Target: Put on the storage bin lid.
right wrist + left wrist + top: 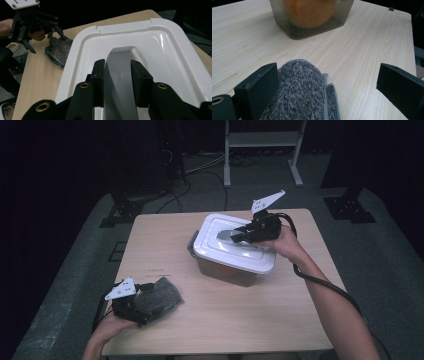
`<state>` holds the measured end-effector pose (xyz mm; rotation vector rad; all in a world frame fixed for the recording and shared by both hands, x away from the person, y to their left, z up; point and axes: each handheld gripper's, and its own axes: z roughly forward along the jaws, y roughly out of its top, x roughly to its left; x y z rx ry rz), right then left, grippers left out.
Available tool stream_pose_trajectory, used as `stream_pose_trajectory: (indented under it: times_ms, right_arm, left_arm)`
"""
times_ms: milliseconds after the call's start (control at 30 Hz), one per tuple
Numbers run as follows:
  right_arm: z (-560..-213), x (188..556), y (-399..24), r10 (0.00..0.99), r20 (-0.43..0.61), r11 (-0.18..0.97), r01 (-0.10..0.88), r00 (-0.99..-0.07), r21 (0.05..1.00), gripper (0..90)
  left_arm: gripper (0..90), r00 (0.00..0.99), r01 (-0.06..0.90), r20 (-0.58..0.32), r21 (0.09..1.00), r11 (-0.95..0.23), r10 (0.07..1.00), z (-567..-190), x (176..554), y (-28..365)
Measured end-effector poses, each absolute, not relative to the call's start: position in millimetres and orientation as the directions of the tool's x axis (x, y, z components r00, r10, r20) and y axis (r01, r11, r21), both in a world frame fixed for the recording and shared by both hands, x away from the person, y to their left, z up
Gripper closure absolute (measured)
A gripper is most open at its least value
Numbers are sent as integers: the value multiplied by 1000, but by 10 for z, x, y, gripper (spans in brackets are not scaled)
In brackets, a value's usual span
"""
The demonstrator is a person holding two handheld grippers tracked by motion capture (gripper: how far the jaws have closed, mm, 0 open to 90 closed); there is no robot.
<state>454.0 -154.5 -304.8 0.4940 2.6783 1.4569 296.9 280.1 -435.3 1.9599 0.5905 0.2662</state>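
Left gripper (131, 301) is sitting at the near-left corner of the table (220, 320), jaws spread wide, gripping nothing. A grey knitted cloth (159, 295) is lying flat there between the jaws; it is touching the inner face of one jaw, well clear of the other.

Further in, toward the table's far-right part, a clear plastic box (227, 270) is standing with something orange (309, 12) inside. A white lid (220, 242) is sitting on top of it.

Right gripper (240, 236) is hovering over that lid, coming in from the right edge. Its jaws are clamping the lid's grey handle (120, 72), pads pressing on both sides. The handle is arching up from the lid's middle.
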Motion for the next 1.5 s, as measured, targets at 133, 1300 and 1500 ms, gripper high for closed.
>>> stream_pose_trajectory:
  times_ms: [133, 1300, 1500]
  right_arm:
    - [-3072, 4575, -1506, 297, 107, 506, 252, -949, 825, 663]
    - [-3317, 4836, -1323, 298, 144, 528, 289, -944, 799, 661]
    - [-3334, 4845, -1326, 299, 147, 526, 291, -943, 799, 661]
  left_arm:
    - [34, 855, 286, -70, 890, -355, 513, -4352, 2968, 2803]
    - [33, 854, 286, -74, 894, -346, 515, -4344, 2958, 2833]
    - [33, 853, 288, -75, 893, -345, 516, -4346, 2959, 2829]
